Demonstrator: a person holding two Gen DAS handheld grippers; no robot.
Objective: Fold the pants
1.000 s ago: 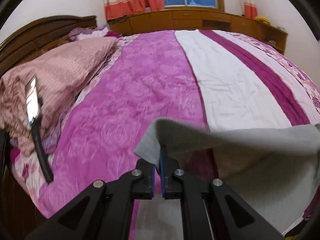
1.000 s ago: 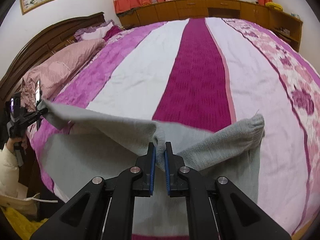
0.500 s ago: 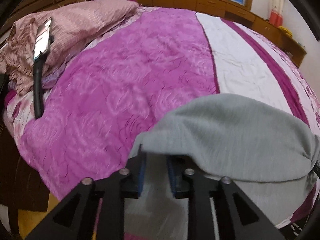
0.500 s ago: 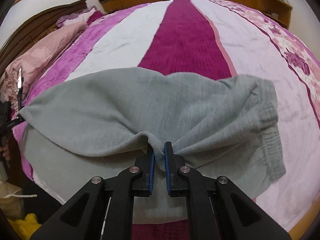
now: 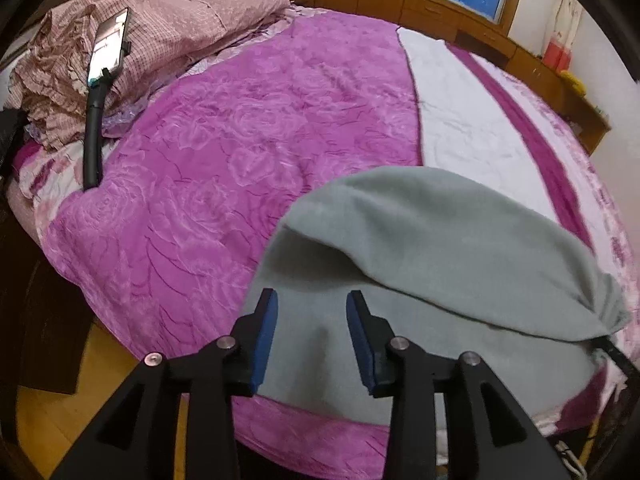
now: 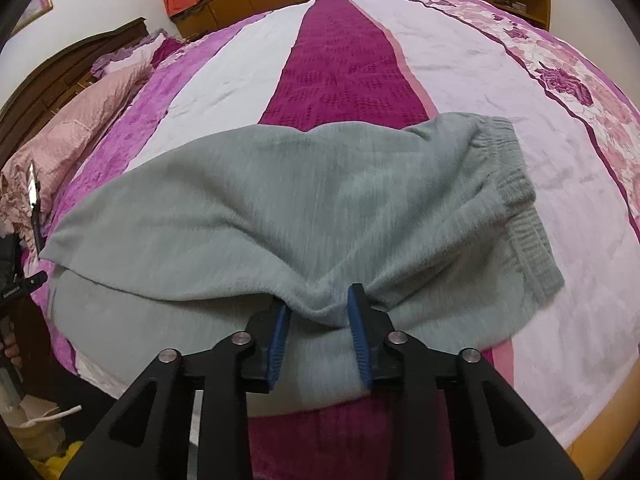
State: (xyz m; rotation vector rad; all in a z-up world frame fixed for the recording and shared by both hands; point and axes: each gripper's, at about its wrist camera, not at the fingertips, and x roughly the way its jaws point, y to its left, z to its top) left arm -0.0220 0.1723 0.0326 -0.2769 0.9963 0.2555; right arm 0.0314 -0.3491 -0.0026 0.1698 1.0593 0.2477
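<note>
A: Where do the grey pants (image 6: 304,208) lie?

B: On the striped bedspread (image 6: 344,64), near the bed's front edge. One leg is folded over the other, so the upper layer covers most of the lower one. The ribbed waistband (image 6: 520,200) points to the right in the right wrist view; the leg ends point to the left.

A: And the left gripper (image 5: 312,298)?

B: Its jaws have just been opening and now stand apart. The blue pads (image 5: 266,336) hang over the lower layer of the pants (image 5: 440,248), close to the leg ends, and press on nothing. The upper layer's edge lies just beyond the fingertips.

A: The right gripper (image 6: 318,294)?

B: Its jaws have also just been opening. A bunched fold of the upper layer sits between the pads (image 6: 278,338), loose rather than clamped.

A: Other items?

B: A pink pillow (image 5: 168,28) lies at the head of the bed, with a phone on a black stick (image 5: 102,80) leaning against it
</note>
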